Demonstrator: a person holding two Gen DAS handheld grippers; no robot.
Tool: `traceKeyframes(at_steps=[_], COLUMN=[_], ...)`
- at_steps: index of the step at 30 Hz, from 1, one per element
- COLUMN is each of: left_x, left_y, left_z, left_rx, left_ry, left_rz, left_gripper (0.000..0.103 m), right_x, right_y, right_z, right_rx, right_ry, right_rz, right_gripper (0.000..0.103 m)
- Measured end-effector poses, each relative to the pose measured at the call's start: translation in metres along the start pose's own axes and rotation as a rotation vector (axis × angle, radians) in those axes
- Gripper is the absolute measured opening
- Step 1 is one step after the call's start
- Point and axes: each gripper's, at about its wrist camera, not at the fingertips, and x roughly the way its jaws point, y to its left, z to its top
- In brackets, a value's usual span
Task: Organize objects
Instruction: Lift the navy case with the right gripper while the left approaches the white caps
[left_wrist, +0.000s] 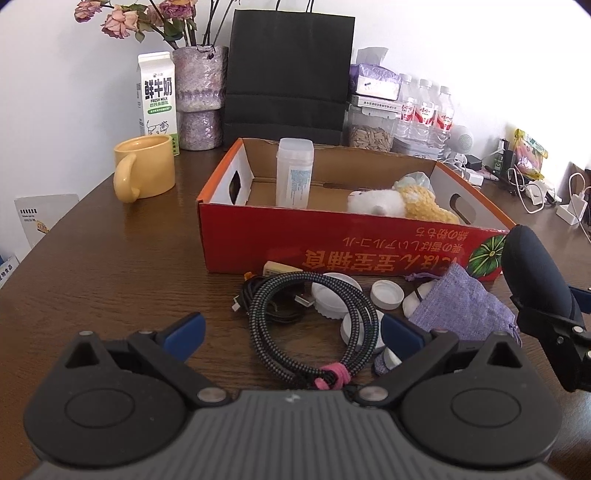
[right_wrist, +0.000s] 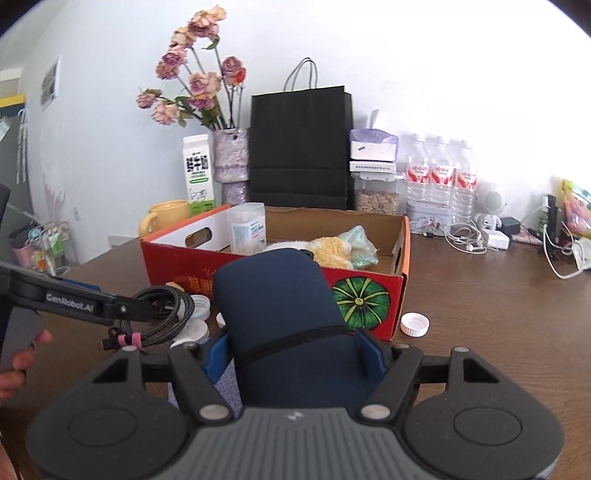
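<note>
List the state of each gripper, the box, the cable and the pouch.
Left gripper: open, around the coiled cable.
Right gripper: shut on navy case.
Red box: open-topped, partly filled.
Coiled cable: tied with pink band.
Purple pouch: lying flat on table.

Background items noted along the far wall of the surface (left_wrist: 110, 258). A yellow mug (left_wrist: 146, 170) stands left, handle toward the camera. Behind it, a milk carton (left_wrist: 157, 98) sits just beside a purple vase (left_wrist: 200, 98) of dried roses (right_wrist: 192, 85). A black paper bag (left_wrist: 288, 77) stands upright at centre. Right of it: a jar of seeds (left_wrist: 371, 129) under a tissue pack (left_wrist: 373, 79), three water bottles (left_wrist: 424, 107), a small white fan (right_wrist: 489, 206), tangled white cables (right_wrist: 465, 236).
</note>
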Motion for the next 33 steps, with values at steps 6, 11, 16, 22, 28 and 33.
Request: traceKeyframes(at_steps=[6, 11, 16, 22, 28, 33], left_x=[0.018, 0.029, 0.037, 0.039, 0.038, 0.035], left_y=[-0.011, -0.017, -0.015, -0.017, -0.015, -0.014], left_z=[0.003, 0.001, -0.001, -0.003, -0.005, -0.007], left_rx=[0.023, 0.041, 0.031, 0.016, -0.017, -0.042], left_ry=[0.033, 0.044, 0.05, 0.042, 0.038, 0.022], left_rz=[0.001, 0.028, 0.05, 0.057, 0.026, 0.017], left_gripper=[0.103, 0.103, 0.103, 0.103, 0.091, 0.09], right_x=[0.011, 0.015, 0.019, 0.019, 0.018, 0.019], right_y=[0.008, 0.009, 0.006, 0.004, 0.004, 0.003], right_z=[-0.006, -0.011, -0.011, -0.011, -0.011, -0.011], right_rx=[-0.007, -0.002, 0.02, 0.024, 0.029, 0.034], right_ry=[0.012, 0.007, 0.006, 0.004, 0.002, 0.002], right_rz=[-0.048, -0.075, -0.065, -0.06, -0.057, -0.056], right_gripper=[0.069, 0.069, 0.069, 0.069, 0.07, 0.07])
